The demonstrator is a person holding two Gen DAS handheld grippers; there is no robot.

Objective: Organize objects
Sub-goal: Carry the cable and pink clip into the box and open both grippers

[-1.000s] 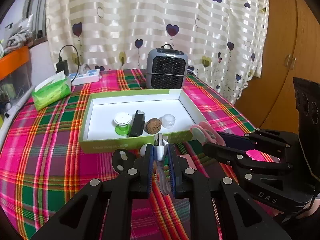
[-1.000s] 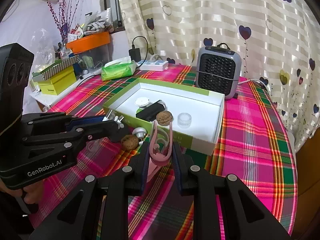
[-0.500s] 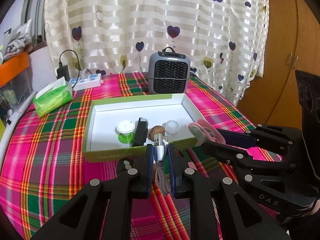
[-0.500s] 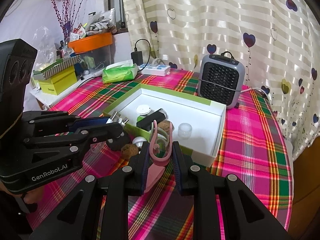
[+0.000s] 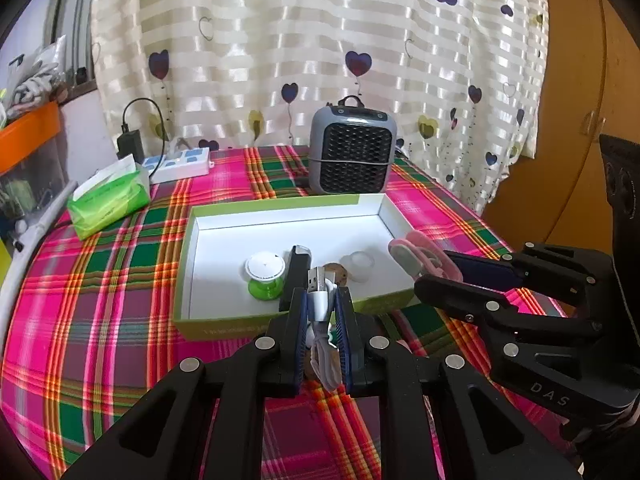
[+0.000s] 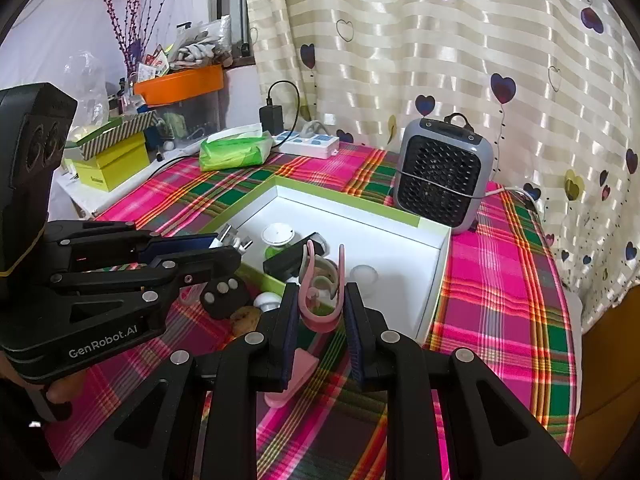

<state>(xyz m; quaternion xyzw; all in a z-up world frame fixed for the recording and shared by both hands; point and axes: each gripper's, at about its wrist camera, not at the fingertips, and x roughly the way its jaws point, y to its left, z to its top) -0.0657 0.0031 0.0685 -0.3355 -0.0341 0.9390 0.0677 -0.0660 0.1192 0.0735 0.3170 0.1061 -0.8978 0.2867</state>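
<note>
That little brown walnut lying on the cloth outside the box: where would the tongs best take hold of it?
Probably from above, across its middle. The walnut is small and roundish with no handle, lying on the tablecloth close by a black disc and a white knob, so a sideways approach looks cramped. Both tongs are full now: left on a USB cable, right on a pink clip.

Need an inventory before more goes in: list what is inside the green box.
Inside the green box: a white-lidded green jar, a black bar, a walnut and a clear cup. The left gripper and its USB cable cover part of the walnut and the near floor.
</note>
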